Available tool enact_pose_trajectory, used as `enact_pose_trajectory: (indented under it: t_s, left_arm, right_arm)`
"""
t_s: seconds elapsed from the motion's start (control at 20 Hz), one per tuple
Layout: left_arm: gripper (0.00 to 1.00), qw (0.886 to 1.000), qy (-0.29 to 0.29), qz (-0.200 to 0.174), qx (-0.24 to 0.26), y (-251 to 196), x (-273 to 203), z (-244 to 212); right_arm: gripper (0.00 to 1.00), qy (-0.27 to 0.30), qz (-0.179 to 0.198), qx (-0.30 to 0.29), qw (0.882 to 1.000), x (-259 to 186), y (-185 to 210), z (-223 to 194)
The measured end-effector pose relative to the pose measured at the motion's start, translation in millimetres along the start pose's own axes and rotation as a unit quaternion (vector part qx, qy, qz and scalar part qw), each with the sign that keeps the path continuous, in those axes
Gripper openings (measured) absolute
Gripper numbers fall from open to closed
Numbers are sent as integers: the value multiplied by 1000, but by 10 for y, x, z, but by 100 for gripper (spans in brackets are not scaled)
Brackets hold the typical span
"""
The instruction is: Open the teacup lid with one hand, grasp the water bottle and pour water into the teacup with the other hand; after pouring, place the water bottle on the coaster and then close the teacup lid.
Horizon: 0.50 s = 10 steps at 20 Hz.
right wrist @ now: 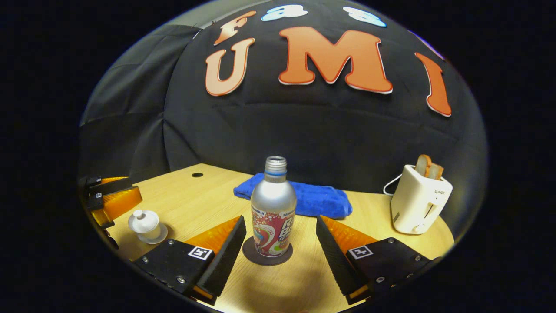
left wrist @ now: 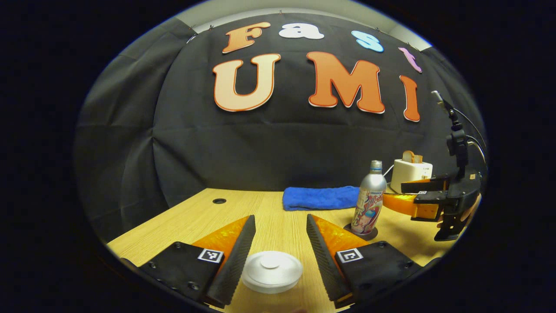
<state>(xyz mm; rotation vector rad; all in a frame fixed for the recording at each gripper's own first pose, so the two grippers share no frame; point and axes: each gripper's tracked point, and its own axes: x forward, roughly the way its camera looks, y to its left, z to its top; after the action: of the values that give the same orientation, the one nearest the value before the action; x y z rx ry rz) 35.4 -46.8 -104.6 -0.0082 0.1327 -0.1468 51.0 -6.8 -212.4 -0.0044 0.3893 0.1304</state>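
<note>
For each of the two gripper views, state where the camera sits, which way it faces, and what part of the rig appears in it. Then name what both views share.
Left gripper view: rides on the left gripper, looking down at the lidded teacup between its open fingers; the right gripper shows farther off.
Right gripper view: rides on the right gripper, facing the water bottle on its coaster.
Shared: teacup, bottle, blue towel, toaster, table.

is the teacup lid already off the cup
No, in the right gripper view the lid sits on the teacup, and the left gripper hangs open above it without touching.
</note>
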Motion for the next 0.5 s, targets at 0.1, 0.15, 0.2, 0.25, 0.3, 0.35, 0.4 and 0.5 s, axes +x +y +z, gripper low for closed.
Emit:
enact_pose_trajectory:
  t_s: [0.1,0.15,0.2,0.25,0.3,0.35,0.4,0.5]
  left_arm:
    - [84,1000,-20,1,-7,-40,-14,157]
    - [86,1000,-29,1,-10,-53,-34,238]
    - [88,999,-39,0,-12,-75,-63,332]
    - [88,999,-48,-1,-12,-106,-80,415]
    - [91,998,-58,-2,-10,-128,-93,517]
    - [93,998,-65,-3,-9,-154,-144,582]
    - [93,998,-69,0,-9,-159,-160,638]
    - [98,997,-76,-1,-15,-214,-193,740]
  right_arm:
    - [98,-30,-10,0,1000,-208,-76,201]
    - [98,-42,-18,-1,999,-324,-140,275]
    - [97,-53,-27,-4,998,-430,-200,345]
    - [98,-64,-37,-6,997,-537,-268,410]
    - [98,-75,-45,-8,996,-633,-311,475]
    - [97,-84,-54,-8,995,-729,-356,523]
    - [97,-94,-61,-7,994,-820,-386,568]
    - [97,-112,-74,-1,991,-981,-450,634]
